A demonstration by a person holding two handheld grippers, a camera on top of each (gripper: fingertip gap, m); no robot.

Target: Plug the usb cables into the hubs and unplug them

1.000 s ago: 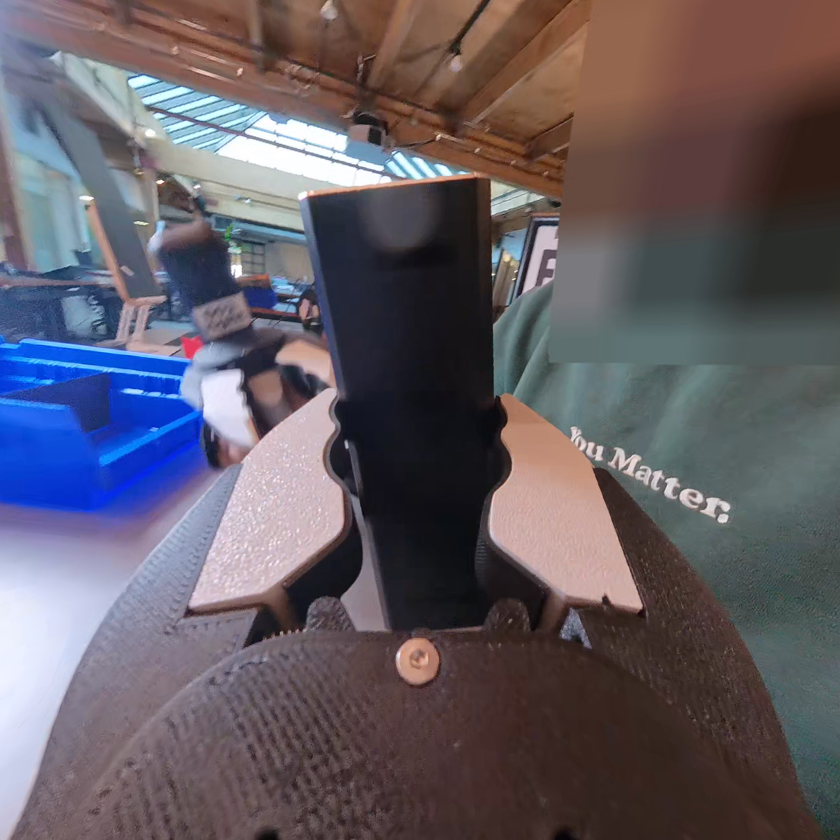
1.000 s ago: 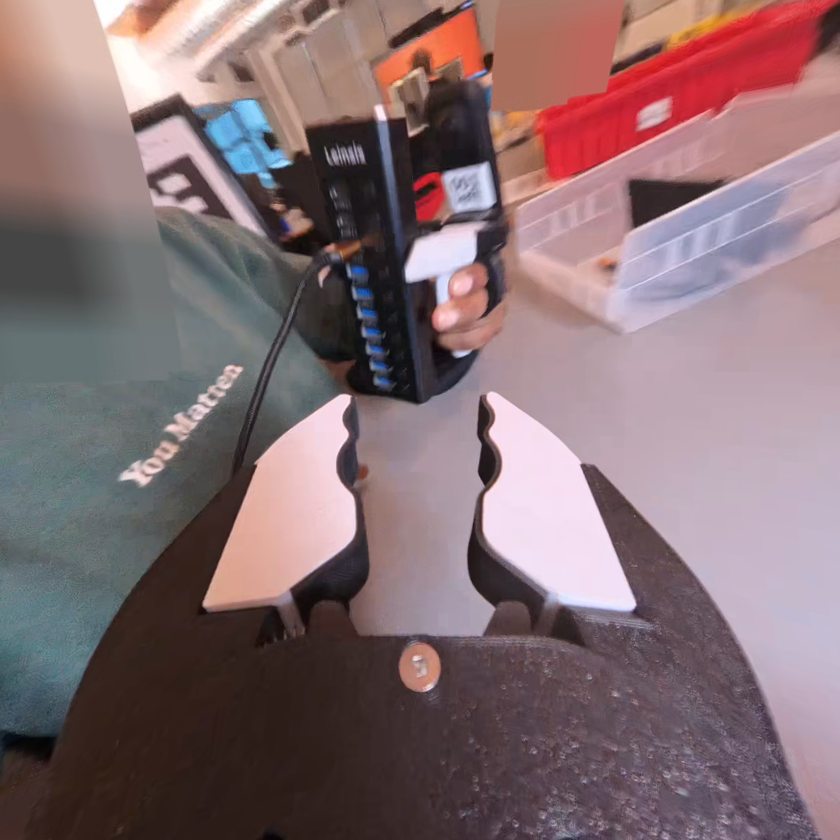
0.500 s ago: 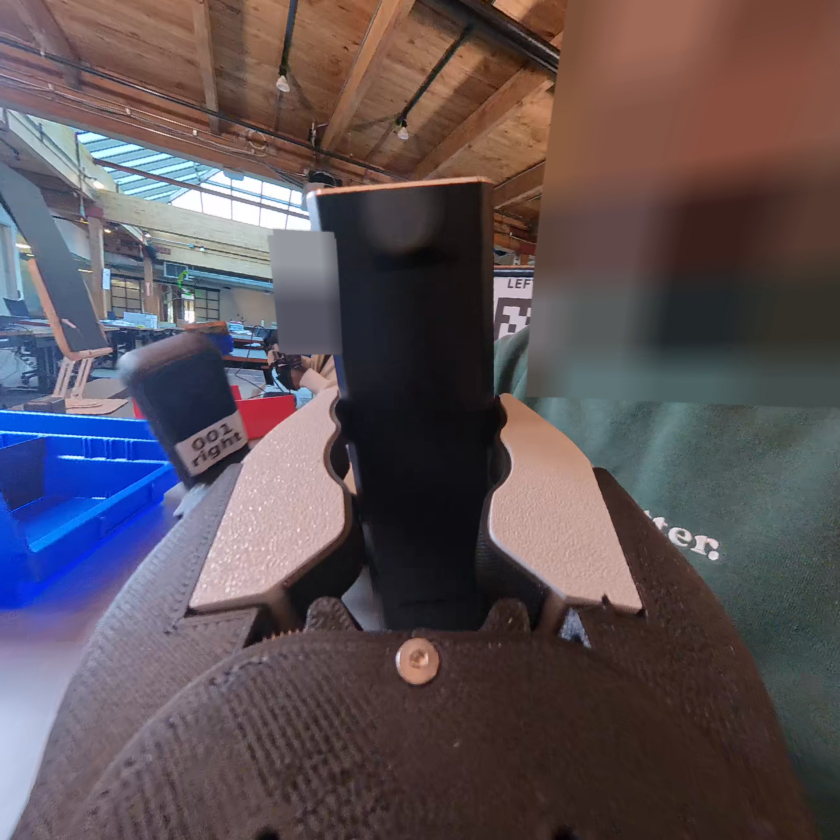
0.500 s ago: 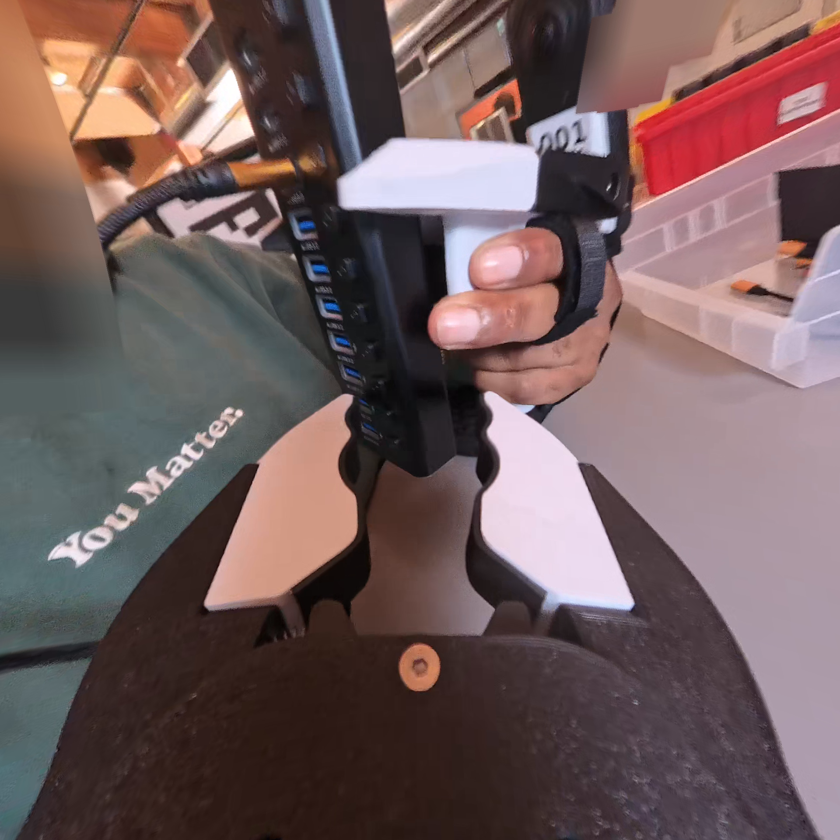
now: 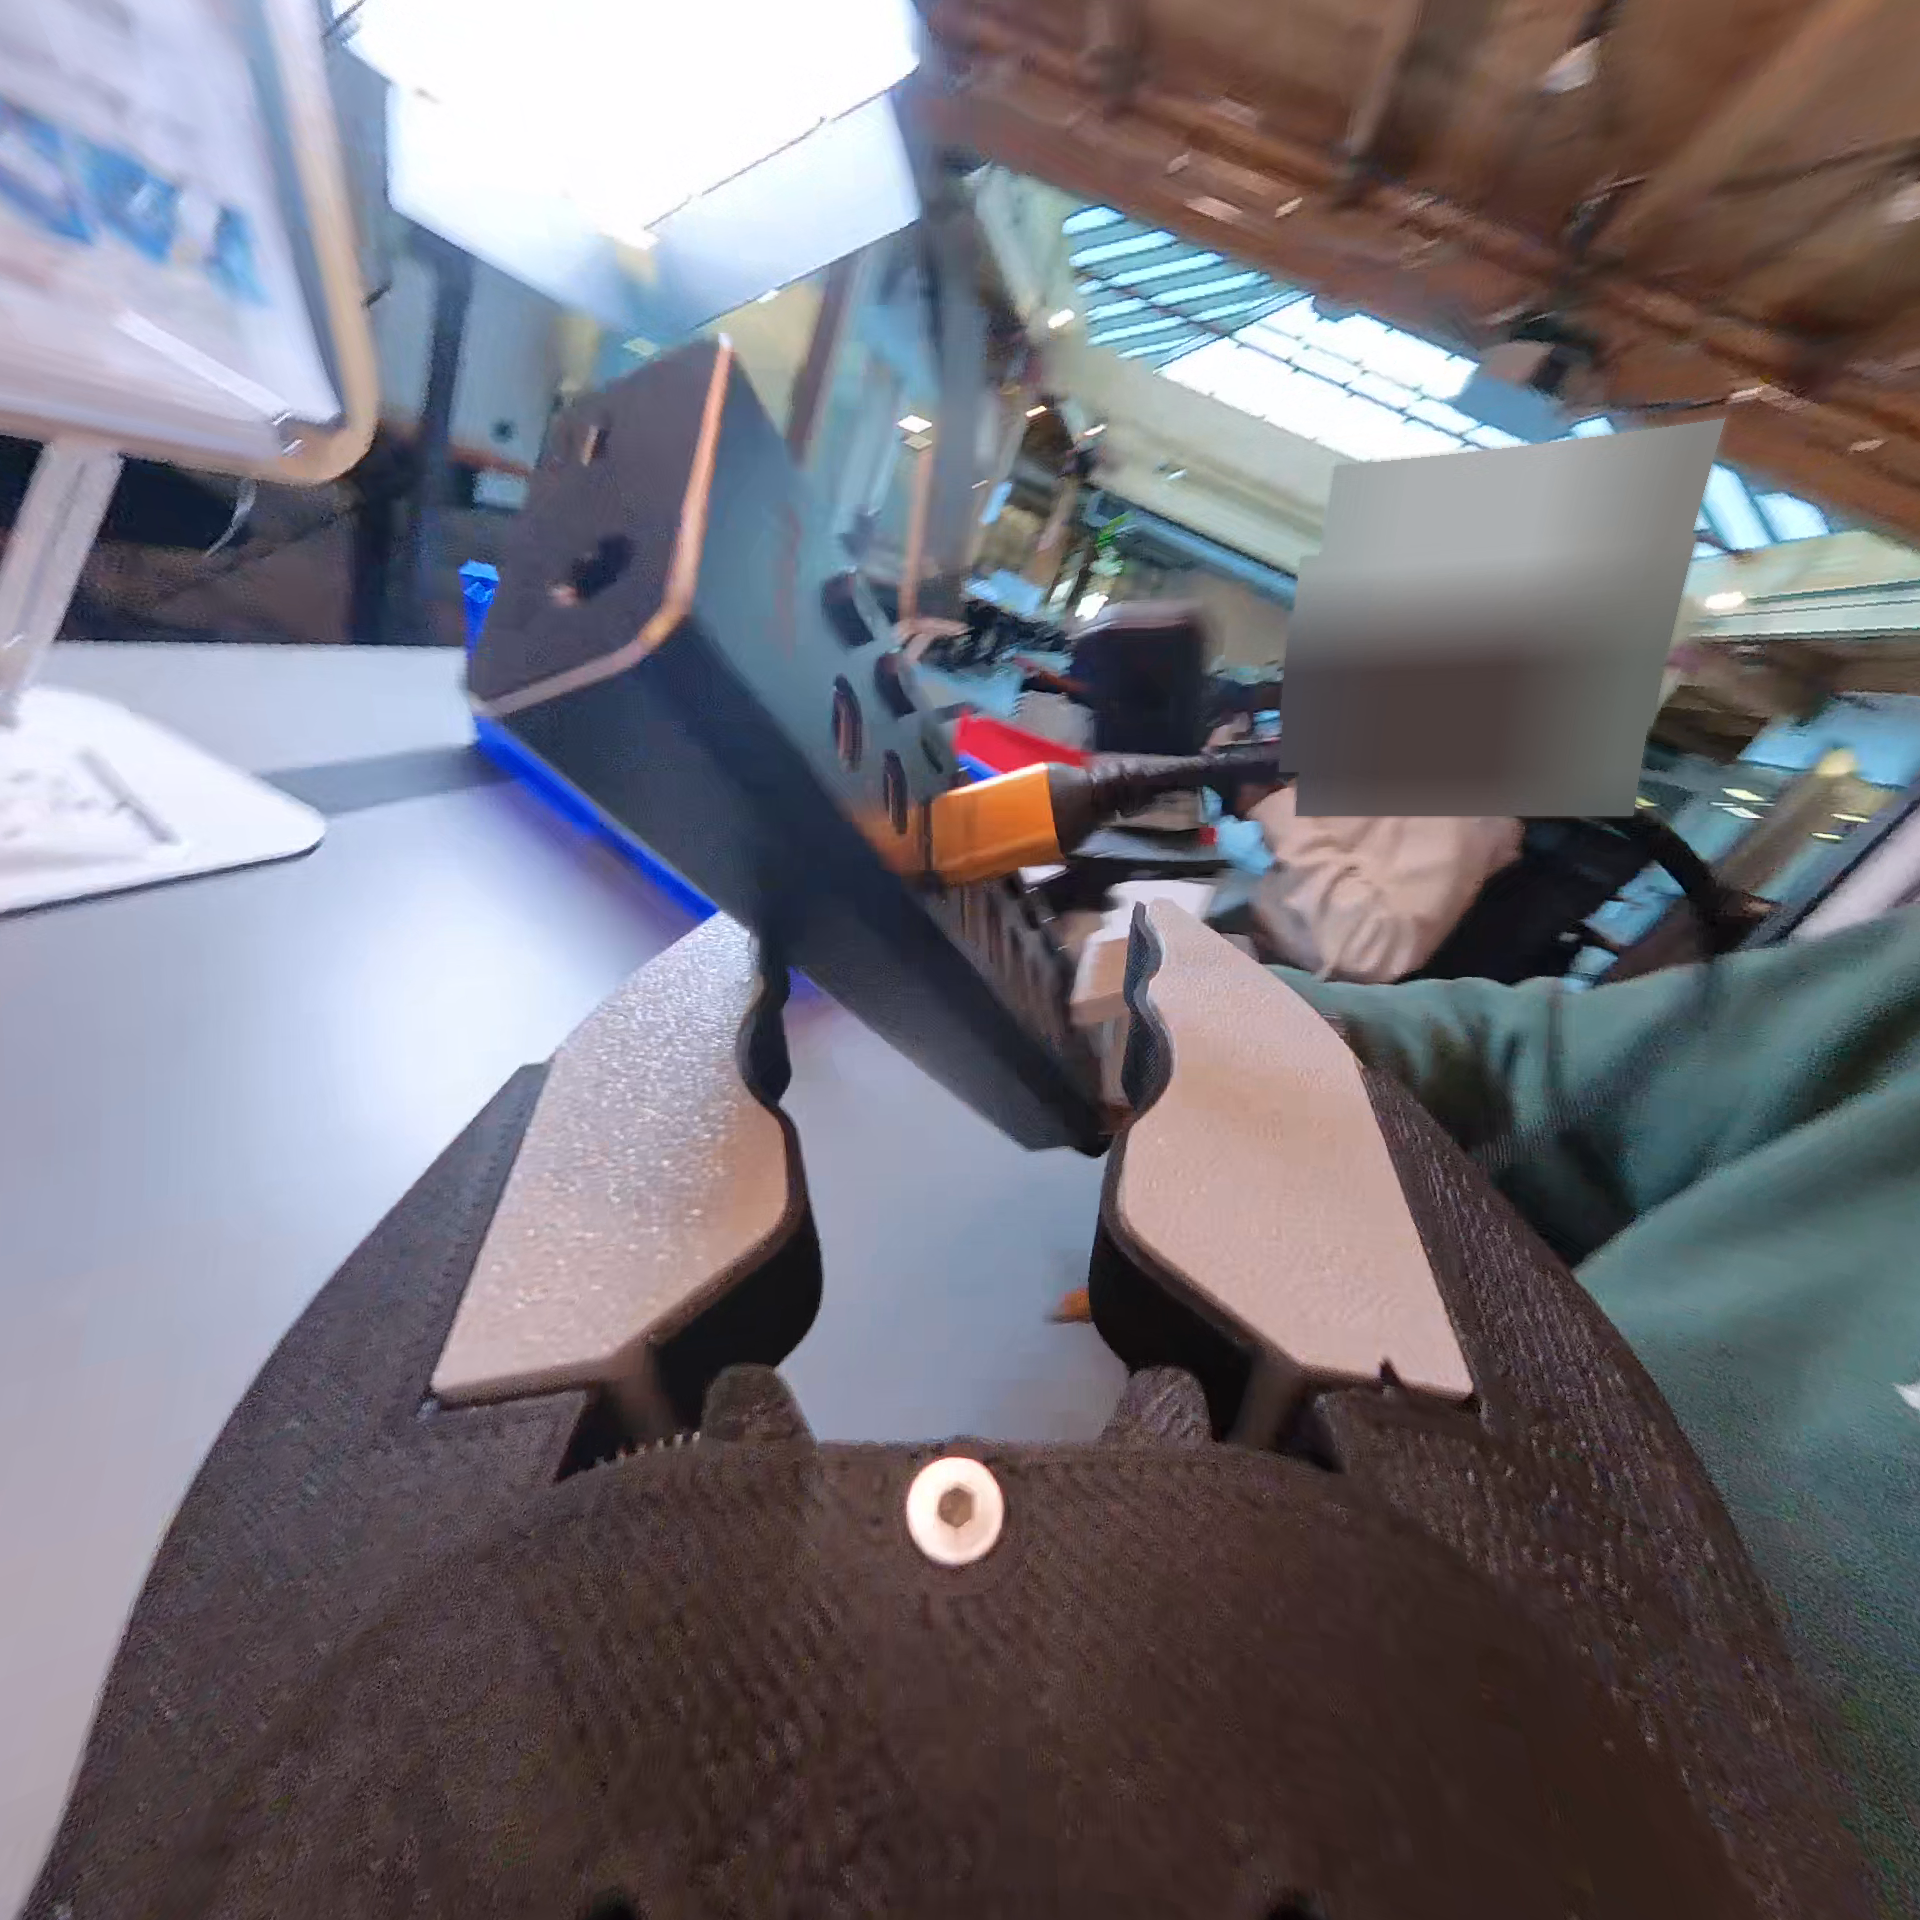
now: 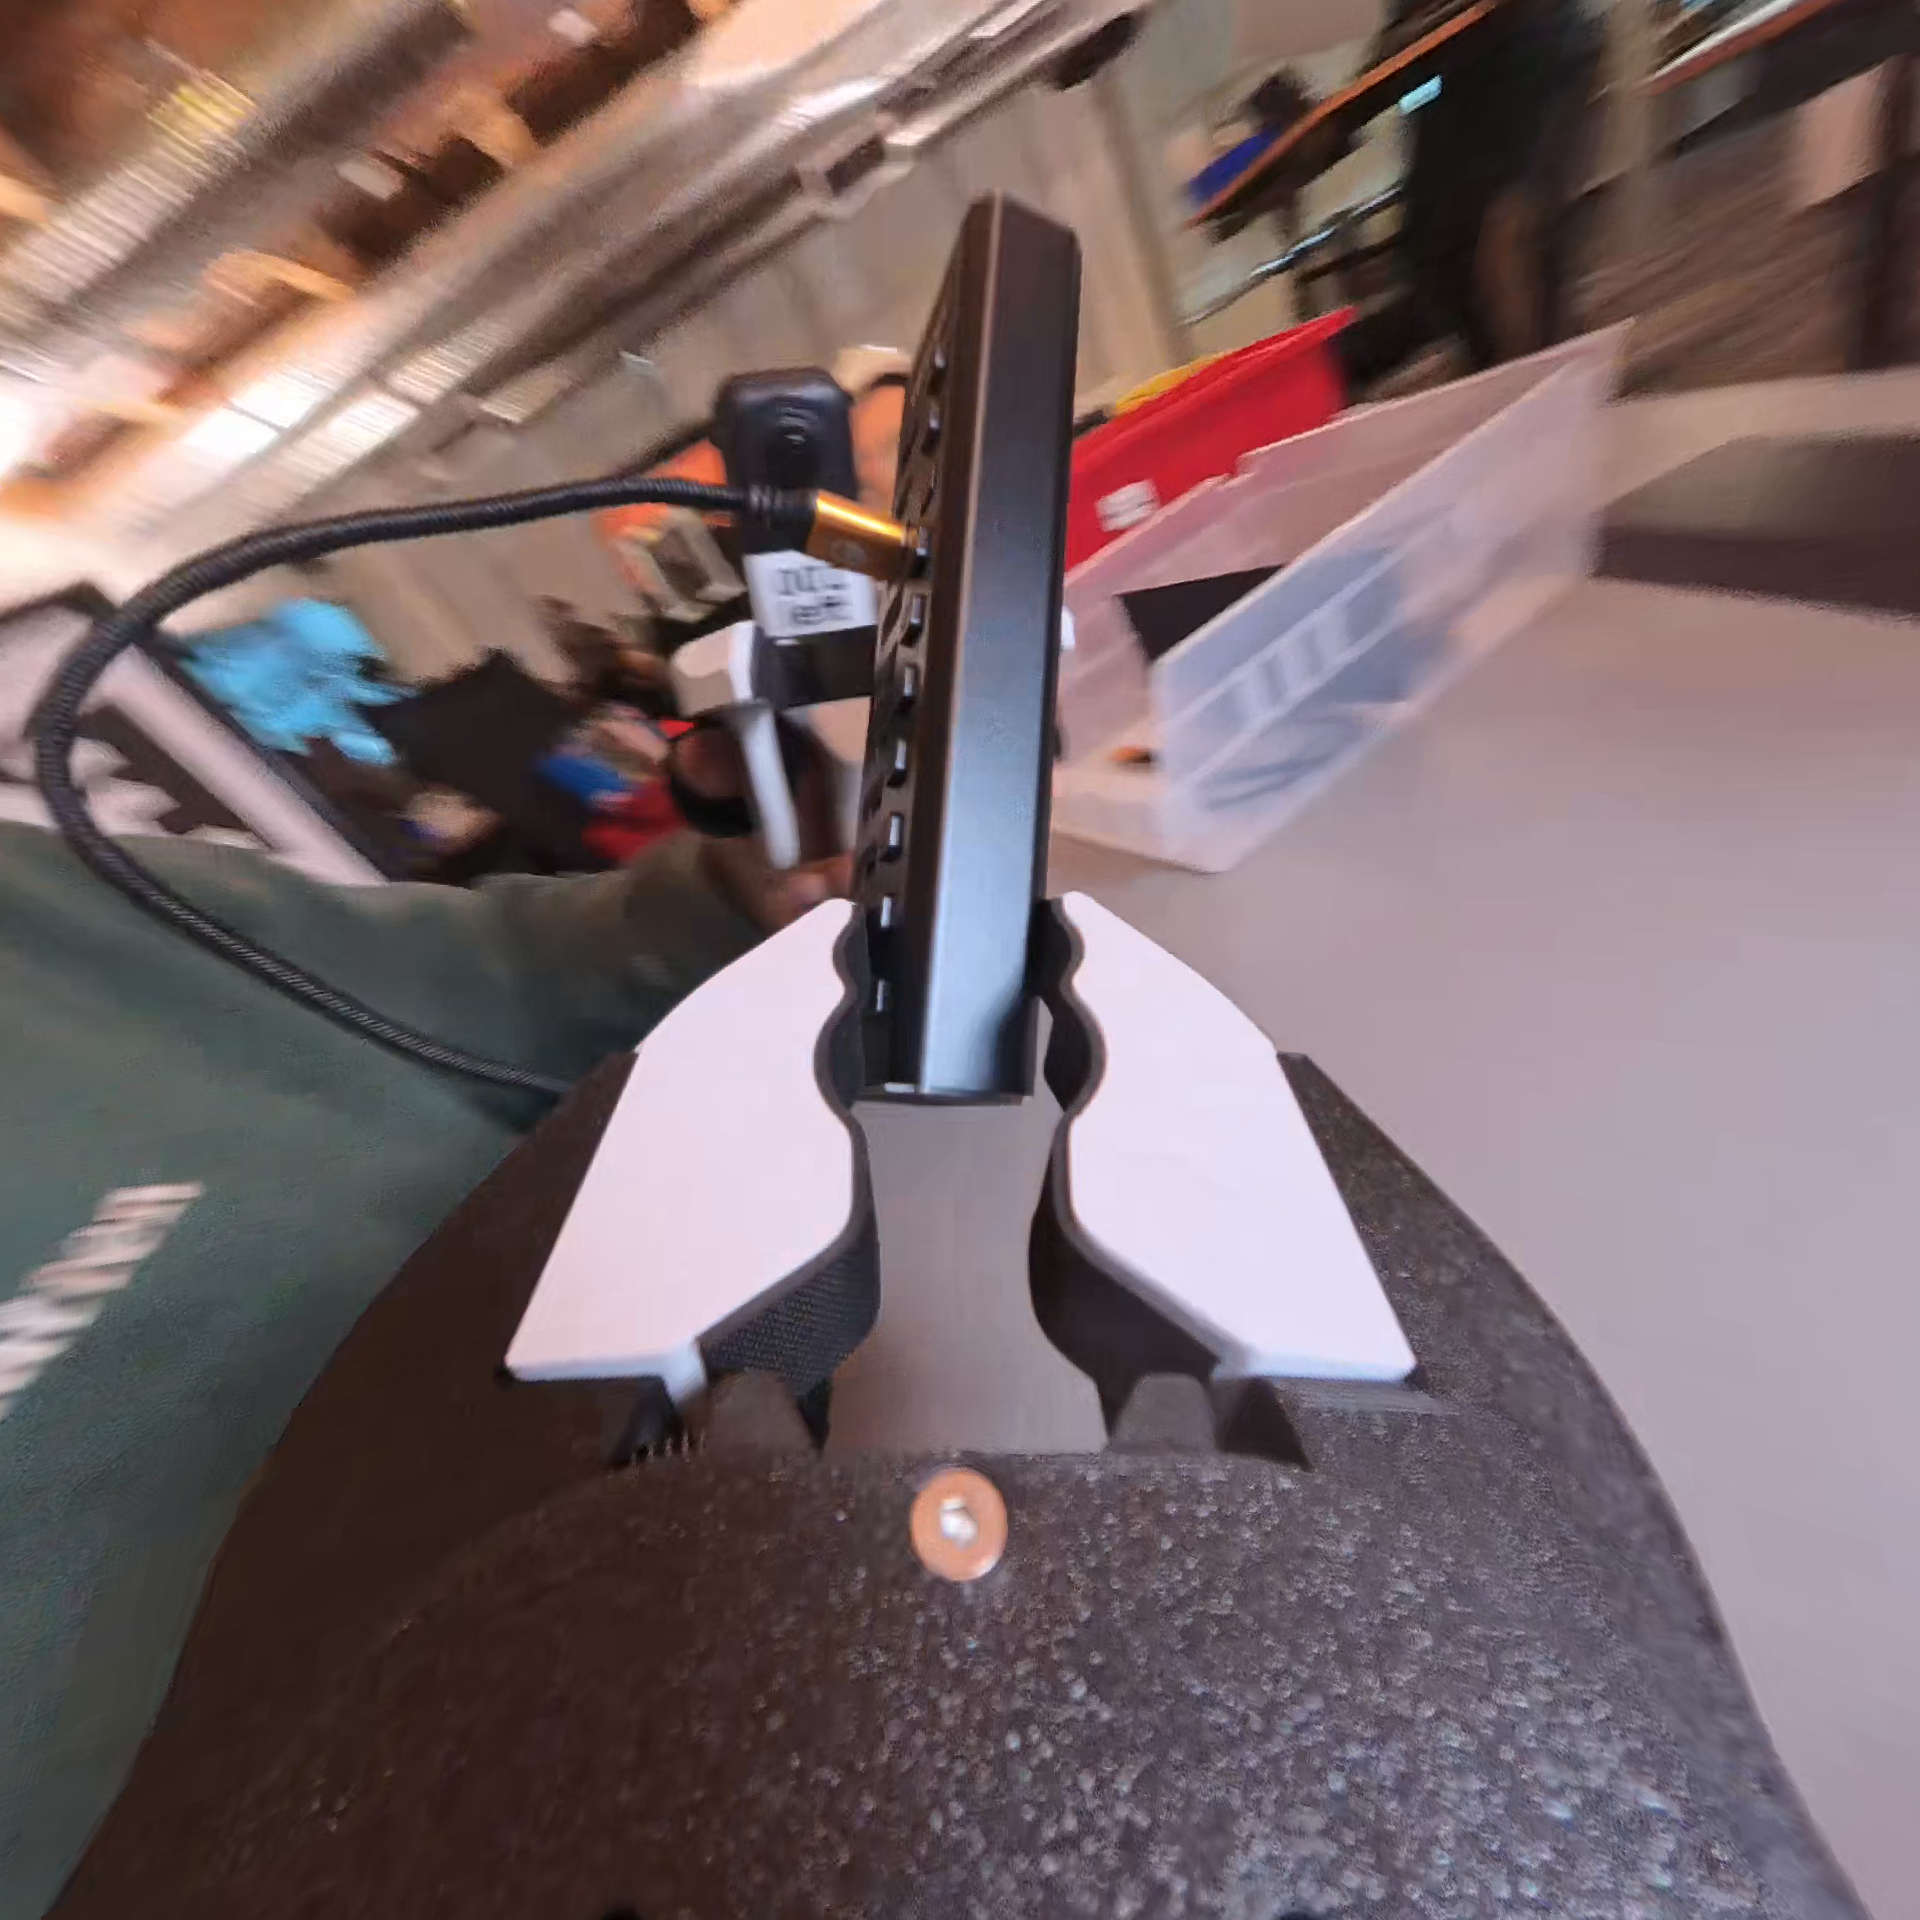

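A black USB hub (image 5: pixel 727 831) with an orange-gold plug (image 5: pixel 997 831) and a black braided cable (image 5: pixel 1174 774) in one port leans up and to the left. Its lower end lies loose between my left gripper's (image 5: pixel 951 935) fingertips, and the jaws stand apart. In the right wrist view the hub (image 6: pixel 987 675) stands upright. My right gripper (image 6: pixel 951 935) is shut on its lower end, across the thin sides. The plug (image 6: pixel 857 535) sticks out to the left and the cable (image 6: pixel 208 582) loops down over a green sleeve. The left gripper (image 6: pixel 800 623) shows behind the hub.
A grey table (image 5: pixel 260 1039) lies below. A white sign on a stand (image 5: pixel 156 260) is at the left and a blue bin edge (image 5: pixel 623 831) is behind the hub. A clear plastic bin (image 6: pixel 1351 644) and a red bin (image 6: pixel 1195 447) stand at the right. A green sleeve (image 6: pixel 208 1039) is close at the left. The left gripper's tips are roughly 5 cm from the right gripper's.
My right gripper has closed on the hub's lower end. The hub has slid out of my left gripper's jaws and now lies tilted between its fingertips. Both views have swung and are blurred.
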